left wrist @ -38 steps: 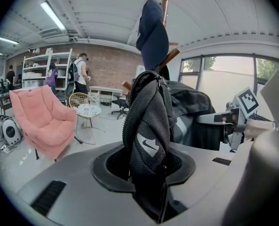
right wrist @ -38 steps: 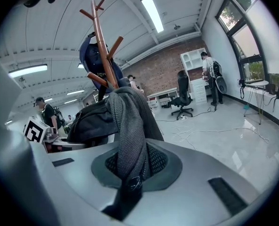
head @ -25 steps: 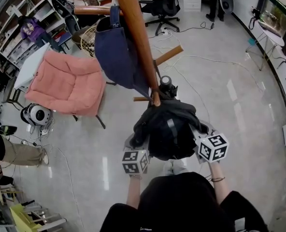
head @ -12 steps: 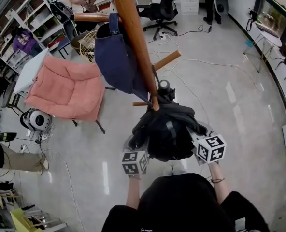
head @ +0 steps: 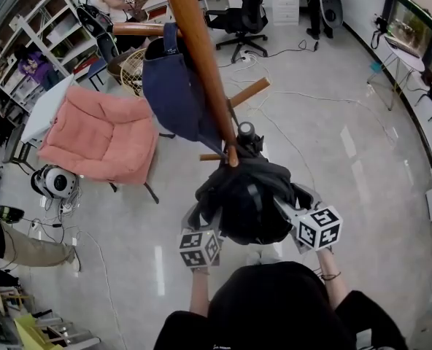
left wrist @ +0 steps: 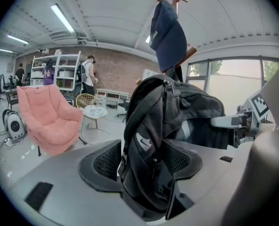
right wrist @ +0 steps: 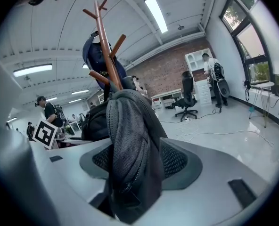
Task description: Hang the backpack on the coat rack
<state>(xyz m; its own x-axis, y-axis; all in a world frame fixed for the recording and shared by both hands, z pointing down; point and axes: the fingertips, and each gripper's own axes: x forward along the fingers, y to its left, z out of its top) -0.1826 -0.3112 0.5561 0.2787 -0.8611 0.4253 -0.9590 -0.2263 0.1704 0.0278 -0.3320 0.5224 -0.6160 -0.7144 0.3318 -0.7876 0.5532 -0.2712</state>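
While loose between opening jaws of left gripper and right gripper, one backpack on one coat rack.

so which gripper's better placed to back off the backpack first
Left, by a little. Both grippers' jaws are opening with backpack fabric between them. In the head view the left gripper sits at the backpack's near lower edge, while the right gripper reaches further along its side.

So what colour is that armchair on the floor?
Pink armchair, clearest in the head view.
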